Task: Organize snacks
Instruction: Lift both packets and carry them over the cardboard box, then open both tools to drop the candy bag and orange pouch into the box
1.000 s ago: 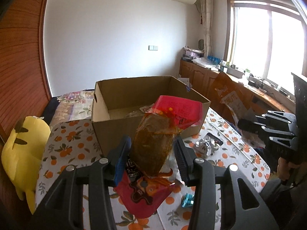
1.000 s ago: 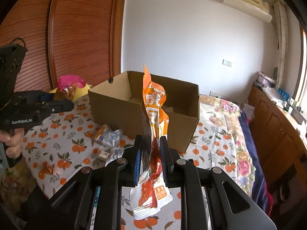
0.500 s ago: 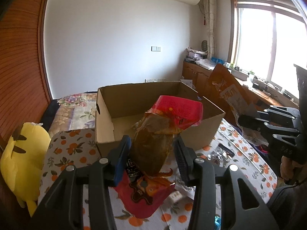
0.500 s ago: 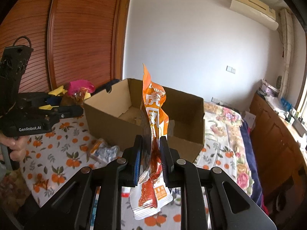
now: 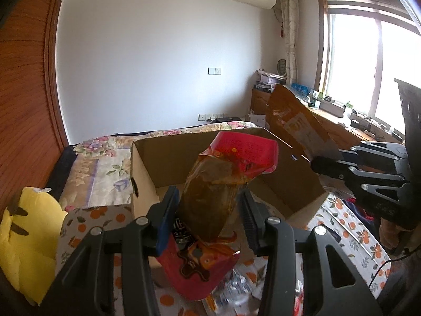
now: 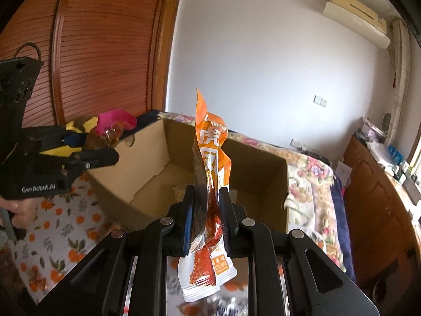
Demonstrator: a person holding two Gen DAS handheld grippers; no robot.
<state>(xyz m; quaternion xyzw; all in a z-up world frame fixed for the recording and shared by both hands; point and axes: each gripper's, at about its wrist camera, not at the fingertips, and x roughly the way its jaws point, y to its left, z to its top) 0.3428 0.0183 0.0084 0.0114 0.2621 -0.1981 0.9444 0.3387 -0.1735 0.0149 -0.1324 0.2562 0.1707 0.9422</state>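
Left gripper [image 5: 208,208]: tilted downward, clamped on a red-topped snack pouch [image 5: 218,184] at the cardboard box [image 5: 289,181] near wall
Right gripper [image 6: 206,212]: tilted downward, pinched tight on an upright orange snack packet [image 6: 211,158] before the box's open top

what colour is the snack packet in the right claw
Orange with white lettering, turning white at the bottom; the right wrist view shows it best.
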